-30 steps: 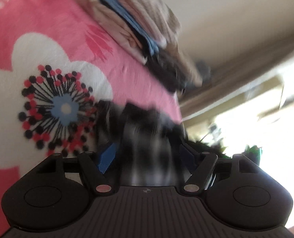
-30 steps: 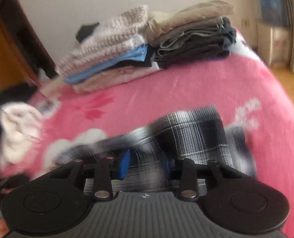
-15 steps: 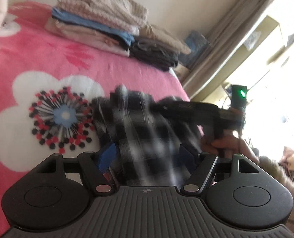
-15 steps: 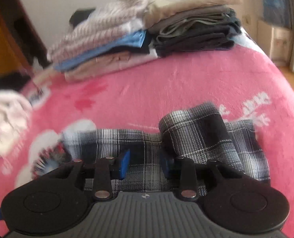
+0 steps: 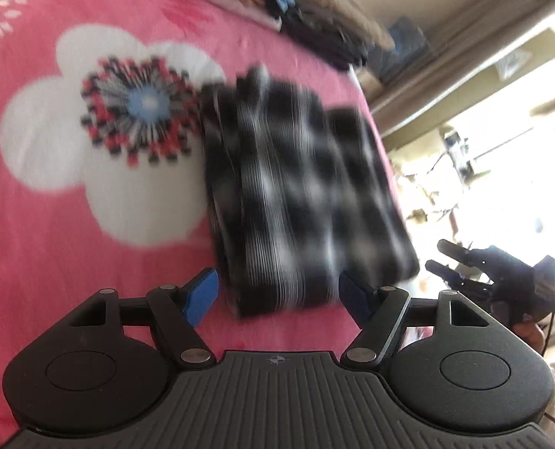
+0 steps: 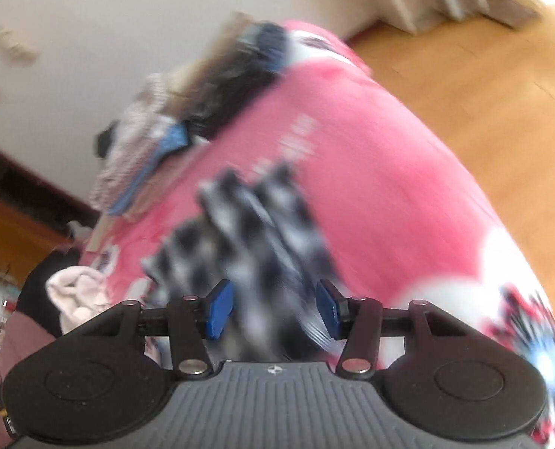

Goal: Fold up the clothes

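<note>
A black-and-white plaid garment (image 5: 300,194) lies folded in a long bundle on the pink flowered bedspread (image 5: 53,247). My left gripper (image 5: 279,295) stands open at its near end; the cloth reaches between the blue pads (image 5: 202,295) without touching them. The right gripper (image 5: 444,258) shows at the bed's right edge, a little clear of the garment. In the blurred right wrist view the plaid garment (image 6: 247,239) lies ahead of and between the fingers of my right gripper (image 6: 273,312), whose jaws are opening and do not press on it.
Stacks of folded clothes (image 5: 315,11) sit at the far side of the bed by the wall, also the stacks (image 6: 187,127) in the right wrist view. A white crumpled cloth (image 6: 75,292) lies at the left. Wooden floor (image 6: 464,75) lies beyond the bed's edge.
The plaid garment, earlier lifted and spread between both grippers, now lies folded on the bed. The right gripper has opened, rolled and swung off to the side. The left gripper has drawn back slightly.
</note>
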A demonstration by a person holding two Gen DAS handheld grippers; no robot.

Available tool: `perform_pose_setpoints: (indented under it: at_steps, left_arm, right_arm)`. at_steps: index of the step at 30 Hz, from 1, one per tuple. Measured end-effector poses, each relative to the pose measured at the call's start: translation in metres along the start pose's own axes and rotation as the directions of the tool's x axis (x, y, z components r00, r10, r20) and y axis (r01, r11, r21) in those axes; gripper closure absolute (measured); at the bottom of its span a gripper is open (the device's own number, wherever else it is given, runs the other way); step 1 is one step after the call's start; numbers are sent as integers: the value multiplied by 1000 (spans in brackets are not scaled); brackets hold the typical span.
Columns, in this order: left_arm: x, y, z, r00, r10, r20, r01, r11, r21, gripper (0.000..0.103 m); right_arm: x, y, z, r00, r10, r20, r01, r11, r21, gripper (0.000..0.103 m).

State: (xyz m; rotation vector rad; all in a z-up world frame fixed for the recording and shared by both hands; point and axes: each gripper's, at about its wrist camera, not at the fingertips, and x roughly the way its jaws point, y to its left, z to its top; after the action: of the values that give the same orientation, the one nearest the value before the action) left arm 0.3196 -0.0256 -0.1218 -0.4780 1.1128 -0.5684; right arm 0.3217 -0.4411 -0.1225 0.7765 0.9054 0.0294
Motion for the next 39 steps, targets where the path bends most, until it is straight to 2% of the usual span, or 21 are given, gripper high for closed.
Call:
perform_pose_setpoints:
  at_steps: [1,3,6,7,8,9,10,11,12,13,16,18,21,23,27,30,32,34,36,37,39]
  left_arm:
    - [4,-1,-6,1000,1,3,-2,1000,7,32]
    - [11,-1,-14,1000,8,10,-8,1000,1,32]
    - [18,4,-18,999,16,41,-15,1000,-27,37]
    - [21,5,-19,999,16,39,-15,1000,-26,42]
    - [25,5,-19,999,21,34,-21,1000,-17,56]
    - [29,4,-19,999,30,30,-31,1000,3,61]
    - [32,2,-19,998,46,31,-47,998,28,65]
    - [34,-1,-20,997,66,32,-67,996,54,74]
    - [37,-4,-21,996,85,36,-88,993,80,76]
    - [40,-6,-22,994,104,41,-108,989,105,76]
    - [48,-6,-24,989,143,43,-148,978,149,77]
    - [49,-7,-25,988,148,52,-155,973,174,76]
    - [39,-11,-29,984,157,79,-171,960,222,75]
    - [28,-13,-31,982,160,105,-181,952,248,74]
    - [2,-25,-34,964,155,215,-221,919,326,73]
    - [1,-43,-30,960,108,258,-210,889,408,73]
    - [11,-53,-28,961,87,263,-201,872,446,73]
    - [29,-56,-28,964,77,255,-192,864,466,73]
    - [52,-44,-26,964,162,209,-236,882,407,73]
    - [60,-33,-26,961,204,185,-259,896,361,73]
    - [54,-25,-26,966,177,188,-232,915,329,73]
  right_arm:
    - [0,-13,-7,1000,-6,-6,6,999,48,51]
    - [4,-32,-19,999,36,-25,-32,991,131,51]
    - [20,-52,-27,993,107,-42,-92,957,274,51]
    - [26,-57,-29,991,128,-44,-108,944,313,50]
    - [30,-57,-27,990,140,-36,-121,940,318,51]
    - [34,-58,-26,988,151,-27,-134,937,323,51]
    - [35,-55,-26,987,158,-12,-146,937,318,55]
    - [37,-53,-26,987,163,3,-156,938,310,69]
    - [34,-47,-26,990,140,20,-140,952,273,78]
    - [31,-41,-26,992,117,39,-123,964,236,82]
    - [32,-37,-39,996,44,83,-56,987,150,85]
    - [40,-42,-46,996,8,89,-18,993,115,85]
    - [37,-46,-44,994,47,101,-60,990,131,79]
    - [22,-43,-42,989,37,141,-54,991,121,72]
    - [-10,-24,-39,970,-14,244,21,999,-25,72]
    - [-13,14,-43,964,11,265,60,964,-259,72]
    - [-1,42,-49,968,28,247,80,907,-413,72]
    - [20,60,-57,974,26,225,97,850,-518,73]
    - [44,63,-66,977,-21,210,144,796,-588,73]
    - [60,59,-67,977,-74,200,182,776,-604,75]
    - [65,49,-66,979,-61,195,166,795,-584,75]
